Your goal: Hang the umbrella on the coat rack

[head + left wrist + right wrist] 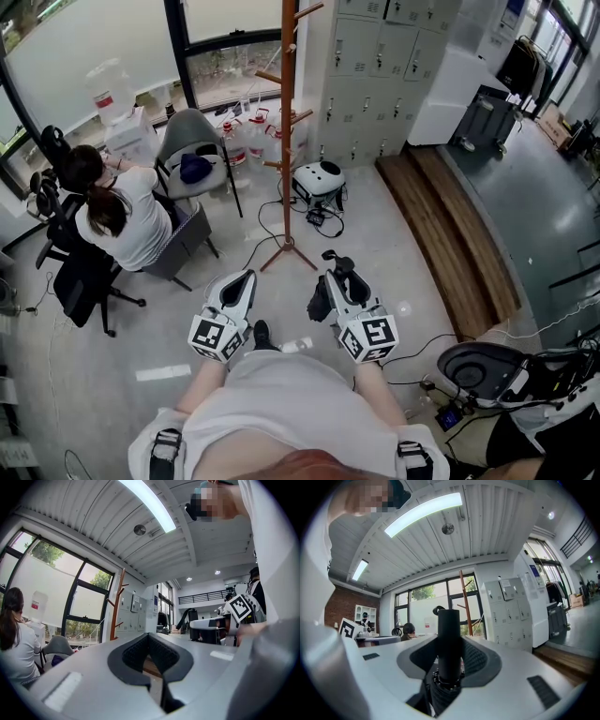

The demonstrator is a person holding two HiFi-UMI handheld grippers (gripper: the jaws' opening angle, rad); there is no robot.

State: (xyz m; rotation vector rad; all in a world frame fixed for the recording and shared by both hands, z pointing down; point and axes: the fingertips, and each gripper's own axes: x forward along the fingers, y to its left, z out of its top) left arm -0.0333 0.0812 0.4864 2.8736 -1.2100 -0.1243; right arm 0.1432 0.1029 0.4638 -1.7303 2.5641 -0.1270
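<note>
Right gripper view shows the right gripper (451, 660) clamped on the black cylindrical handle of the folded black umbrella (449, 630). The handle end points forward, likely so the small loop at its tip can reach a peg. Alongside, the left gripper (149, 644) is pinched together and empty, seemingly a spare helper. Ahead, well apart, stands the tall reddish wooden coat rack (288, 141). The umbrella is not yet hung.

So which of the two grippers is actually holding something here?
The right gripper: its fingers clamp the black umbrella just below its handle. The left gripper has nothing between its fingers, which are closed together.
</note>
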